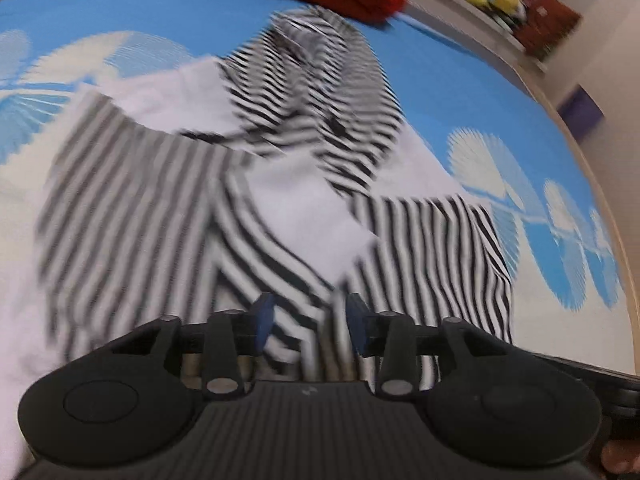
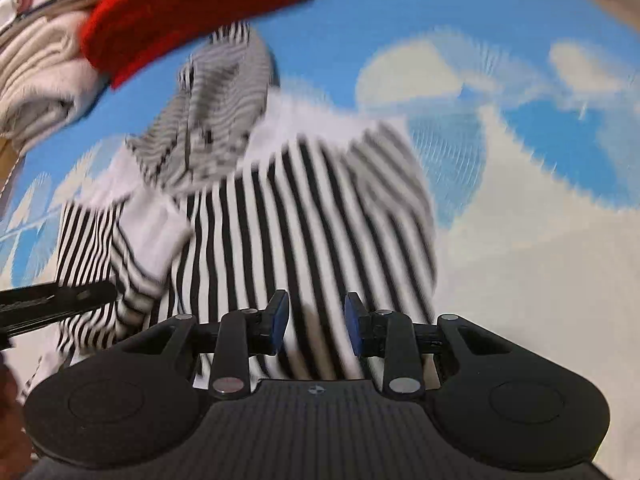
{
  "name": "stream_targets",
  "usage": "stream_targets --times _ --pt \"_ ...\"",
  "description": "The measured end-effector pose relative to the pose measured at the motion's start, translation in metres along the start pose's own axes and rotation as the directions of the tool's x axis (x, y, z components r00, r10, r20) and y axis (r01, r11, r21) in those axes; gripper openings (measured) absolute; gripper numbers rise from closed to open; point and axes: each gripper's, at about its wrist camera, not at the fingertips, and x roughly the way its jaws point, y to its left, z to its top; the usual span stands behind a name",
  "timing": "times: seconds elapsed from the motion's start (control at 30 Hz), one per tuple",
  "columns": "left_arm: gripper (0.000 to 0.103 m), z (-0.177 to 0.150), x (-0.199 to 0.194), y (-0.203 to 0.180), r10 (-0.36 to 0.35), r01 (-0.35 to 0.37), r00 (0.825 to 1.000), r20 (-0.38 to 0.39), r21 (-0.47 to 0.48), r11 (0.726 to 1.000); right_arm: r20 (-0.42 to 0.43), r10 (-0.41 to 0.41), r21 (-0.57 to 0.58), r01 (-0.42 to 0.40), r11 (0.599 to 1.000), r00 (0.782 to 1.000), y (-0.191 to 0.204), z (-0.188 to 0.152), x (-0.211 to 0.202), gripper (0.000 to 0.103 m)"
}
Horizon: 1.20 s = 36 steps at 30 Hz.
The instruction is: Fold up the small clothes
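Both fingers (image 1: 266, 316) (image 2: 354, 320) parted, empty, over the striped garment (image 2: 280, 216) on blue-and-white cloth (image 1: 460, 92); no legible writing.

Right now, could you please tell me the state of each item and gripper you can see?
Striped garment: lying on the surface, partly folded, sleeves crossed over the body, hood spread at the far end.
Red garment: bunched beyond the hood, not yet folded.
Cream clothes: piled beside the red garment.
Left gripper: fingers open, above the near hem.
Right gripper: fingers open, above the near hem.
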Motion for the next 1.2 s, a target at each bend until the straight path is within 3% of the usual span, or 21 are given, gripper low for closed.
stream_targets --times 0.1,0.17,0.23,0.3,0.43,0.57,0.63,0.73,0.77,0.83,0.9,0.97,1.07,1.2 --pt "0.054 -0.008 0.015 -0.014 0.062 -0.06 0.998 -0.018 0.065 0.996 -0.061 -0.01 0.022 0.011 1.0 0.998 -0.005 -0.005 0.014 0.032" --pt "0.047 -0.013 0.023 -0.019 0.147 -0.145 0.989 -0.01 0.118 0.982 -0.069 -0.012 0.03 0.014 0.999 0.998 -0.006 -0.006 0.019 0.033" --pt "0.015 -0.015 0.023 -0.016 0.199 -0.197 0.98 0.003 0.137 0.971 -0.072 -0.01 0.023 0.011 1.0 0.997 -0.003 -0.006 0.02 0.036" --pt "0.005 -0.01 0.008 -0.002 0.193 -0.193 0.981 0.011 0.063 0.979 -0.079 -0.008 0.0 0.008 1.0 0.997 0.001 -0.006 0.021 0.042" --pt "0.006 -0.007 -0.034 0.028 0.199 -0.193 0.979 0.034 -0.124 0.973 -0.085 -0.028 -0.026 0.026 0.999 0.996 0.006 -0.006 0.025 0.043" --pt "0.019 -0.025 -0.058 0.063 0.178 -0.178 0.984 -0.028 -0.321 0.93 -0.085 -0.047 -0.033 0.044 0.998 0.995 0.007 -0.005 0.025 0.043" --pt "0.024 -0.023 -0.061 0.075 0.201 -0.2 0.979 -0.039 -0.378 0.904 -0.082 -0.059 -0.045 0.055 0.997 0.995 0.009 -0.006 0.026 0.043" --pt "0.027 -0.011 -0.073 0.088 0.245 -0.214 0.969 0.024 -0.408 0.888 -0.077 -0.072 -0.06 0.068 0.996 0.994 0.012 -0.008 0.026 0.044" --pt "0.028 -0.006 -0.076 0.088 0.262 -0.222 0.963 0.053 -0.389 0.894 -0.076 -0.076 -0.064 0.071 0.995 0.994 0.013 -0.009 0.027 0.044" --pt "0.044 0.002 -0.078 0.081 0.236 -0.192 0.967 0.099 -0.328 0.925 -0.077 -0.08 -0.066 0.075 0.995 0.994 0.015 -0.009 0.027 0.045" --pt "0.05 0.012 -0.069 0.065 0.164 -0.137 0.98 0.113 -0.212 0.968 -0.078 -0.083 -0.067 0.078 0.995 0.993 0.016 -0.008 0.028 0.047" --pt "0.06 0.015 -0.057 0.044 0.134 -0.127 0.984 0.12 -0.067 0.99 -0.077 -0.089 -0.072 0.084 0.994 0.993 0.019 -0.008 0.029 0.049" --pt "0.063 0.007 -0.035 0.011 0.131 -0.148 0.984 0.118 0.148 0.978 -0.063 -0.096 -0.09 0.09 0.992 0.993 0.024 -0.007 0.027 0.049" --pt "0.063 -0.012 -0.007 -0.015 0.151 -0.163 0.987 0.061 0.333 0.929 -0.038 -0.113 -0.136 0.107 0.985 0.993 0.028 -0.007 0.023 0.048"
